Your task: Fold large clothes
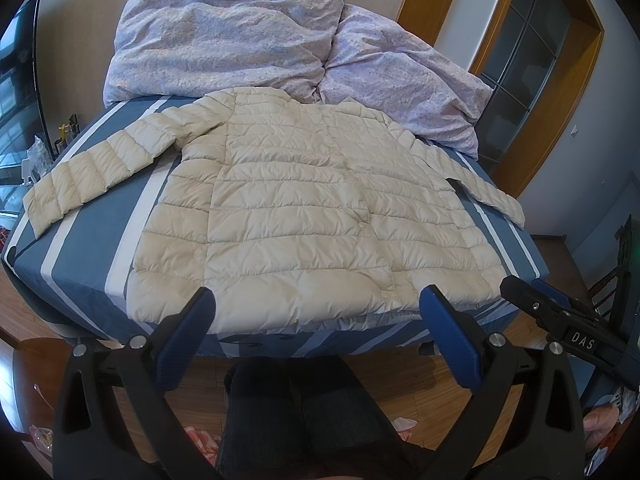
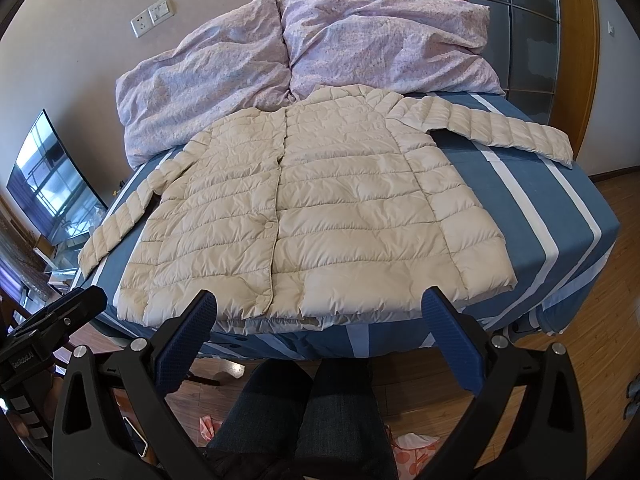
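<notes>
A cream quilted puffer jacket (image 1: 304,208) (image 2: 320,208) lies flat, front up and buttoned, on a bed with a blue and white striped sheet (image 1: 92,256) (image 2: 560,216). Both sleeves are spread outward, one toward each side edge of the bed. My left gripper (image 1: 318,304) hovers open just short of the jacket's hem, with nothing between its blue-padded fingers (image 1: 188,332). My right gripper (image 2: 320,308) is open too, at the hem's near edge, holding nothing. In the left wrist view the right gripper (image 1: 568,320) shows at the far right; in the right wrist view the left gripper (image 2: 60,320) shows at the far left.
A rumpled lilac duvet (image 1: 248,44) (image 2: 320,40) is heaped at the head of the bed against the wall. A person's dark-trousered legs (image 1: 296,420) (image 2: 304,420) stand on a wooden floor below the grippers. A TV screen (image 2: 52,184) stands left; a wood-framed glass door (image 1: 524,68) is at the right.
</notes>
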`<act>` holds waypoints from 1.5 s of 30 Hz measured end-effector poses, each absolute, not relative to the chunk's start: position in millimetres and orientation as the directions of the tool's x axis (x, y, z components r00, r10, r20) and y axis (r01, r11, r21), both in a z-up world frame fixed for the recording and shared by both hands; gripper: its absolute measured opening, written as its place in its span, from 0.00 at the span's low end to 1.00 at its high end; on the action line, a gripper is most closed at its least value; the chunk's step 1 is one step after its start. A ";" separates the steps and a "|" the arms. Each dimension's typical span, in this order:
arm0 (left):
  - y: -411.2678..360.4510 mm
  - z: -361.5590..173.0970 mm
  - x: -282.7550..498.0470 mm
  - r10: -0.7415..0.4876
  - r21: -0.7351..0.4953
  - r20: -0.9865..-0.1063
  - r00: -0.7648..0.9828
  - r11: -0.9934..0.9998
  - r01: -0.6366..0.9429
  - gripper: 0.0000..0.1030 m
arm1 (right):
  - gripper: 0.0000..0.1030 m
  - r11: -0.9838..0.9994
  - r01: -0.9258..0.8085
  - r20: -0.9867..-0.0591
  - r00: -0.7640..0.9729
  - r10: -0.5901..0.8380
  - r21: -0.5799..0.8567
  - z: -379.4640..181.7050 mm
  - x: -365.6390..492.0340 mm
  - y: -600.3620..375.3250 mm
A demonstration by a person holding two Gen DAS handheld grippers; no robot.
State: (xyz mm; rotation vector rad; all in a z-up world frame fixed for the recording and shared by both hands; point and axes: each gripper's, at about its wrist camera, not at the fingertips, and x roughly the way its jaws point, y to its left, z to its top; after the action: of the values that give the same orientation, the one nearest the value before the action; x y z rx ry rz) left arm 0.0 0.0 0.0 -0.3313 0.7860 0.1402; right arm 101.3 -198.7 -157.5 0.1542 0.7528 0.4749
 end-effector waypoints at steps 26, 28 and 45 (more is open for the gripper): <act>12.9 -7.6 27.5 0.006 -0.231 -0.733 0.681 0.938 -0.258 0.98 | 0.99 0.902 -0.325 -0.634 0.642 0.431 0.284 -161.6 126.5 -196.3; 17.9 -14.2 38.0 0.016 -0.220 -0.742 0.670 0.938 -0.267 0.98 | 0.99 0.913 -0.311 -0.642 0.649 0.408 0.266 -160.7 137.6 -197.0; 99.8 -57.8 169.7 0.291 0.023 -0.760 0.581 0.906 -0.424 0.98 | 0.99 0.966 0.084 -0.759 0.636 0.137 0.245 -204.1 349.4 -307.5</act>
State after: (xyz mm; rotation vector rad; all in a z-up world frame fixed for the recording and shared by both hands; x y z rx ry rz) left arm 169.7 99.8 -57.8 -0.1675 0.8540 0.4199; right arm 349.4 -307.5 -204.1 0.2690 0.8836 0.0305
